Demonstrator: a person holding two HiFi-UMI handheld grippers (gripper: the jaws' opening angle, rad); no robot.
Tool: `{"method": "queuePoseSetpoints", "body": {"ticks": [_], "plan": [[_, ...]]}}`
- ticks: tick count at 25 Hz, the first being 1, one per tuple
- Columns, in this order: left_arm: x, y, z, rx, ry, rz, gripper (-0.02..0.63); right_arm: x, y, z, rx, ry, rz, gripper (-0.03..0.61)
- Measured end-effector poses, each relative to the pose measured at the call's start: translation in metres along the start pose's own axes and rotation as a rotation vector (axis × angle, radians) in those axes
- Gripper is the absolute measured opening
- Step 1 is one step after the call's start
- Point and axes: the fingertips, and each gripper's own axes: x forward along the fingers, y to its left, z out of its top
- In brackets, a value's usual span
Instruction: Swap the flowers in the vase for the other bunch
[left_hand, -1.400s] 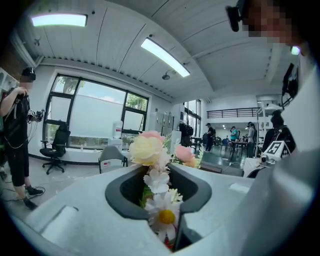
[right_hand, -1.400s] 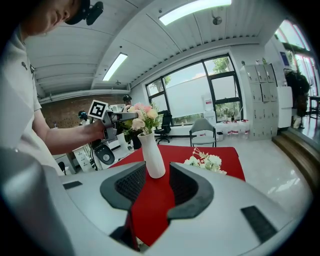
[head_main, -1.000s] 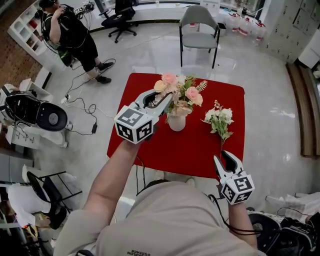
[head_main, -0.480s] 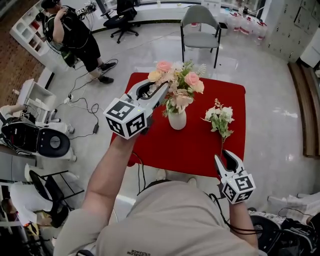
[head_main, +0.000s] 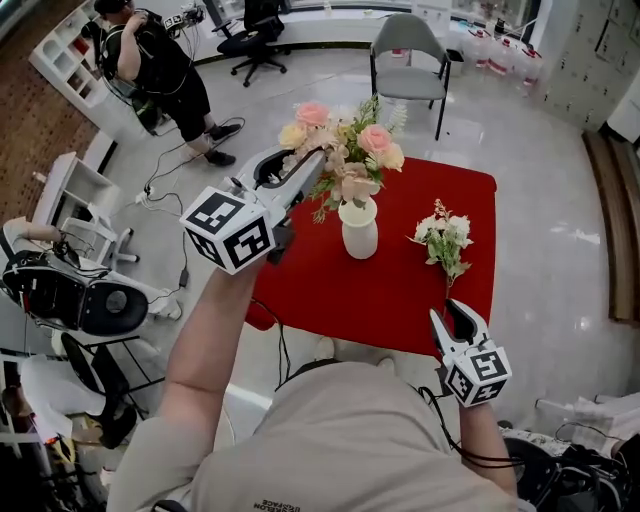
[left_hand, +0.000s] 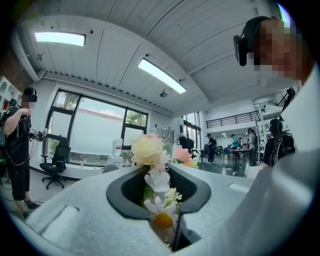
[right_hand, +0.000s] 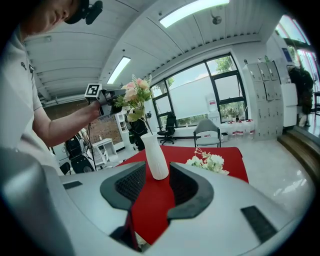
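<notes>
The left gripper (head_main: 315, 165) is clamped on the stems of the pink bouquet (head_main: 345, 140), with the white vase (head_main: 359, 226) just below it. The stem tips seem to sit inside its neck, though that is hard to see. The right gripper (head_main: 452, 318) hangs open and empty, with the white bunch (head_main: 443, 236) ahead of it on the red surface (head_main: 330, 290). If the stems snag on the rim, they could topple the unsteadied vase.

left tool (head_main: 316, 167) high, level, jaws clamped | right tool (head_main: 449, 314) low, jaws apart

A red table (head_main: 400, 295) carries a white vase (head_main: 359, 230) and a white flower bunch (head_main: 445, 236).
</notes>
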Motion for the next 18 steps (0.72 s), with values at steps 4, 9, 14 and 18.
{"method": "queuePoseSetpoints", "body": {"ticks": [4, 9, 14, 18], "plan": [[-0.004, -0.007, 0.013, 0.008, -0.018, -0.001, 0.097, 0.001, -0.007, -0.004, -0.005, -0.004, 0.018, 0.153], [-0.034, -0.003, 0.042, 0.019, -0.065, 0.019, 0.097, 0.006, 0.002, -0.006, -0.014, 0.003, 0.042, 0.153], [-0.069, 0.0, 0.071, 0.032, -0.092, 0.05, 0.097, 0.008, 0.014, -0.005, -0.025, 0.011, 0.071, 0.153], [-0.1, 0.011, 0.079, 0.042, -0.08, 0.086, 0.097, 0.011, 0.024, -0.002, -0.038, 0.012, 0.088, 0.153]]}}
